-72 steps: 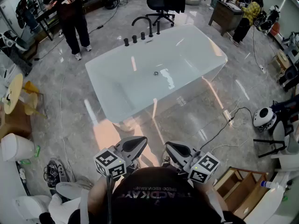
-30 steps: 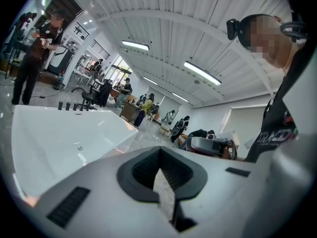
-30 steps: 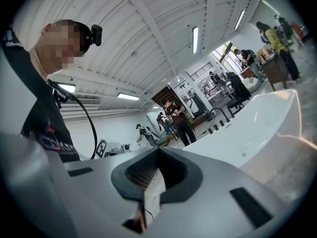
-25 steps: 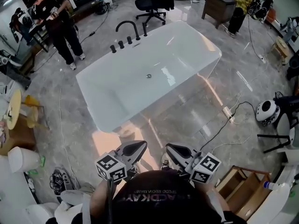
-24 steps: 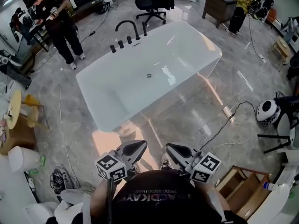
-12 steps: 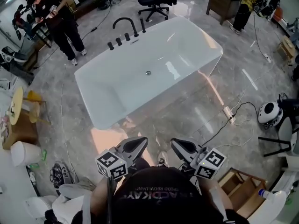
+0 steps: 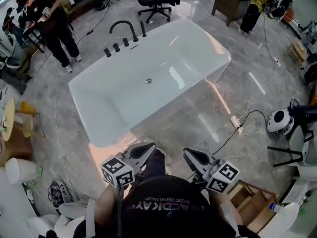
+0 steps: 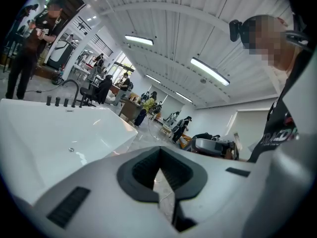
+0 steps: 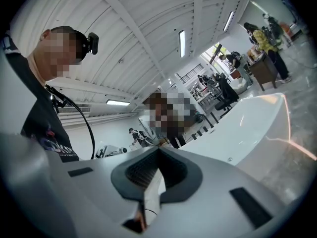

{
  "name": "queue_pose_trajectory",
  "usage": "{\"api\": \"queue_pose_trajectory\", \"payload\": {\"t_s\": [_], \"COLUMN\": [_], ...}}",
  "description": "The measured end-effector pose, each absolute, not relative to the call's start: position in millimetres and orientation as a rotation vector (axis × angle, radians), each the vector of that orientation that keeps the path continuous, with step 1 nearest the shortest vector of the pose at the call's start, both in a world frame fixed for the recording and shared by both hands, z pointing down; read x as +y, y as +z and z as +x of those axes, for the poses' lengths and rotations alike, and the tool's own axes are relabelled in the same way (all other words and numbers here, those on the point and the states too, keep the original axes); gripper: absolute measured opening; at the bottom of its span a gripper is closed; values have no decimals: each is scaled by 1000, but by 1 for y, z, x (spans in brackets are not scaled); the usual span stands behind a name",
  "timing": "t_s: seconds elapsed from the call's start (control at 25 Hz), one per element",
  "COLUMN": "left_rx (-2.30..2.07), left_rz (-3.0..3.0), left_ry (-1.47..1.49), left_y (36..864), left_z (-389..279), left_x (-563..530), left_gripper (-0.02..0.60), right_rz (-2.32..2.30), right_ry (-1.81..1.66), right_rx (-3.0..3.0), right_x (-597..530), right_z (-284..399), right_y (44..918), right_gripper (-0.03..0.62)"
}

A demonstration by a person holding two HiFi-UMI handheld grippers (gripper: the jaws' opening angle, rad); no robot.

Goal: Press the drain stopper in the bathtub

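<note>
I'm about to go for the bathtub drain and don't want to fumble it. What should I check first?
1. Small round metal drain stopper visible on the floor of the white rectangular bathtub, uncovered: ok.
2. Left tool jaws together, empty: ok.
3. Right tool jaws together, empty: ok.
4. Tools over the tub: not ok, both held near the body, short of the rim.
5. Stopper raised or already down: cannot tell, too small.

Open floor (image 7: 198, 128) reaches the bathtub (image 7: 109, 94) at its near wall. Its basin stands open above the drain stopper (image 7: 148, 81); black taps (image 7: 116, 47) line the far rim.
</note>
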State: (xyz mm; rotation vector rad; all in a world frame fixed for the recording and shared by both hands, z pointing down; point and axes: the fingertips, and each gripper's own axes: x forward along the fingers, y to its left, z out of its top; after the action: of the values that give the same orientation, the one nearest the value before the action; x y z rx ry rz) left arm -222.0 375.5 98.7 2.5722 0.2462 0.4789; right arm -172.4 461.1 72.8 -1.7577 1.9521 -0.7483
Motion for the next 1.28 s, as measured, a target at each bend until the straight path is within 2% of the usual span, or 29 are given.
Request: {"api": "queue_pose_trajectory", "payload": {"t_s": [0.48,0.84,1.28], "left_rx": [236,91,-143], "left_rz": [2568,2532,2533], "left_ry": [399,401,321], "left_y": [103,108,114], "left_z": [-129,-130,-114], "left_x": [249,174,145], "left_gripper": [9,9,9], "right_rz": [-1812,-1729,-1598], "right_ry": [-736,-831,-877], "right_rx": [1972,2085,2262], "right_x": [336,245,196], "right_z": [-78,-60,-12], "right_y": [68,73,79], "right_gripper": [15,15,17]}}
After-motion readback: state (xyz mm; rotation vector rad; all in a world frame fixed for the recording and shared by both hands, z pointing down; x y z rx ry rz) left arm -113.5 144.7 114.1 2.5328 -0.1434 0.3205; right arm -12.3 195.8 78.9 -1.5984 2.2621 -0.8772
